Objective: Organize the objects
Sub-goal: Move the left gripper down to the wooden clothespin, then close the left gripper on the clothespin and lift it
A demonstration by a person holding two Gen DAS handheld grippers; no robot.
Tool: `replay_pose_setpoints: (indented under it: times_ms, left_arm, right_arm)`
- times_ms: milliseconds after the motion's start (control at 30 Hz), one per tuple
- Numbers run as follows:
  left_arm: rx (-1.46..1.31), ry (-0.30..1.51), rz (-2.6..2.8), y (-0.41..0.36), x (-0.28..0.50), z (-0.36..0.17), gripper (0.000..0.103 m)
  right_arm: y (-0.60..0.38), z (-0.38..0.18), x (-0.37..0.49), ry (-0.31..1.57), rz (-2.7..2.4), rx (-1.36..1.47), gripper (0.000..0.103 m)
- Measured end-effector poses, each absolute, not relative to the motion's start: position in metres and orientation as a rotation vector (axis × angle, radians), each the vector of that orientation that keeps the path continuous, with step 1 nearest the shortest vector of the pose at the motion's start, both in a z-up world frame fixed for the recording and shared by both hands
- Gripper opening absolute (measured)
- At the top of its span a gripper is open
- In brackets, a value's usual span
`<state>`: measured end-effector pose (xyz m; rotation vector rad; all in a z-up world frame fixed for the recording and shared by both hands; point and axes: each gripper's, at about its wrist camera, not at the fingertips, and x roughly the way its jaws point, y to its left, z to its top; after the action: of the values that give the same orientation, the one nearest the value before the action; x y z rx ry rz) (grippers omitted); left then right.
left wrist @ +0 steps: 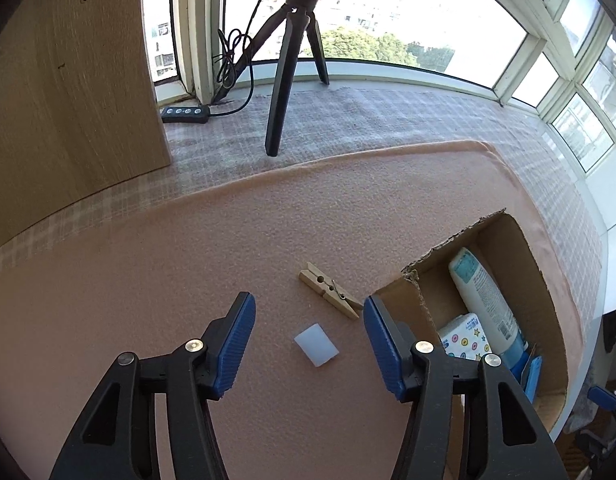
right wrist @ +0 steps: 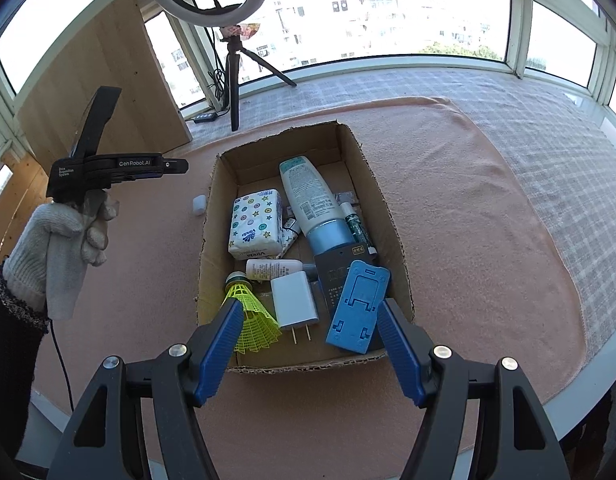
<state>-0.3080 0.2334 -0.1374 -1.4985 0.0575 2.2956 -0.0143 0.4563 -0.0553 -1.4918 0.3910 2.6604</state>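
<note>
1. Left wrist view: the left gripper (left wrist: pixel 309 330) hangs over the pink cloth (left wrist: pixel 148 300) with its jaws apart and nothing clasped. A small white block (left wrist: pixel 316 344) lies between its fingers on the cloth, a wooden clothespin (left wrist: pixel 330 295) just beyond, and the cardboard box (left wrist: pixel 548 304) to the right.
2. Right wrist view: the right gripper (right wrist: pixel 310 322) hovers spread and empty over the box's near end, above a yellow shuttlecock (right wrist: pixel 250 314), white charger (right wrist: pixel 294 302) and blue stand (right wrist: pixel 358 306).
</note>
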Motion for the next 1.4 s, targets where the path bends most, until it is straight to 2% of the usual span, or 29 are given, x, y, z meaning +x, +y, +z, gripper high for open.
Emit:
replay_pose_setpoints:
  times_ms: [67,233,733,900,1000,1400]
  left_arm:
    - [-1.535,0.034,2.294,0.237,-0.323,-0.146,0.052]
    - [-1.584,0.054,2.266,0.254,-0.343,-0.166,0.051]
    - [-1.672,0.085,2.238,0.272,-0.356,-0.194,0.033]
    - [-1.677,0.058,2.226,0.267,-0.356,-0.198,0.032]
    - [-1.668,0.108,2.226,0.273,-0.351,-0.199,0.022]
    - [-1.617,0.147,2.206,0.262,-0.304,-0.202,0.019]
  right_arm:
    - [0.464,-0.058,-0.011,0.405,2.640,-1.491,0.066]
    - [0.485,-0.066,-0.002,0.445,2.581,-1.486,0.066]
    - [0.516,-0.081,0.008,0.538,2.491,-1.478,0.066]
    - [0.510,-0.081,0.006,0.521,2.502,-1.488,0.066]
    - [0.508,-0.083,0.005,0.520,2.498,-1.499,0.066]
    - [0.502,-0.086,0.005,0.526,2.499,-1.513,0.066]
